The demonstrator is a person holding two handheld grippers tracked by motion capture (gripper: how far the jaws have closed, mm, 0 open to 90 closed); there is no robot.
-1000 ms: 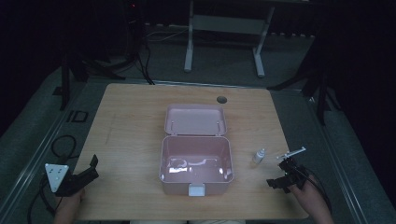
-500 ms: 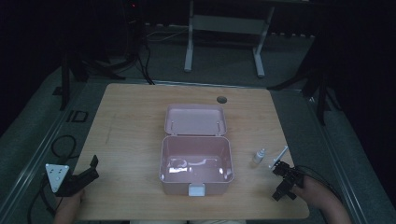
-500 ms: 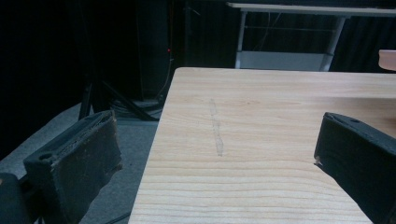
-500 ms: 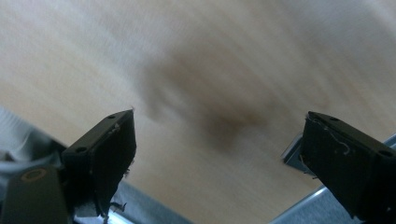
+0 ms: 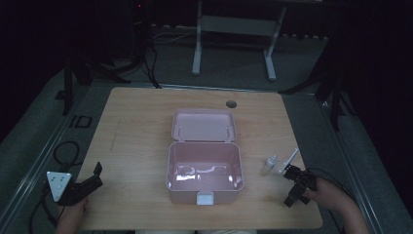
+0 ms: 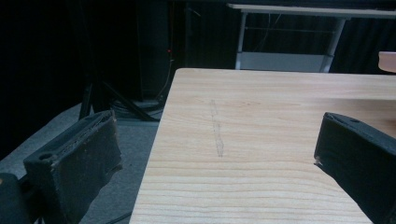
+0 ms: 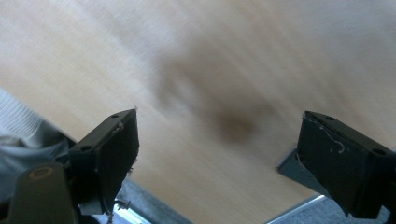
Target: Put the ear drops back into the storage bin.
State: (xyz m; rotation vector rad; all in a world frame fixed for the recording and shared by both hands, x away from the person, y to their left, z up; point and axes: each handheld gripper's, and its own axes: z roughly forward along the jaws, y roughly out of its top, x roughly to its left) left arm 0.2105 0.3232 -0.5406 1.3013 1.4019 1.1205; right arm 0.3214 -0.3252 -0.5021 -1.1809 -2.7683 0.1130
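High view: the right gripper (image 5: 295, 187), jaws apart and empty, hovers just beside a small bottle (image 5: 270, 163) and white stick (image 5: 290, 159), right of the open pink box (image 5: 204, 168). Best approach: square up, close gently on one item. The left gripper (image 5: 90, 183) idles wide open, empty. Motion blur smears the right gripper view.

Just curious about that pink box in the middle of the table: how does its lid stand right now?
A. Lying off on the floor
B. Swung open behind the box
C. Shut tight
B: in the high view the lid lies swung back behind the open pink box.
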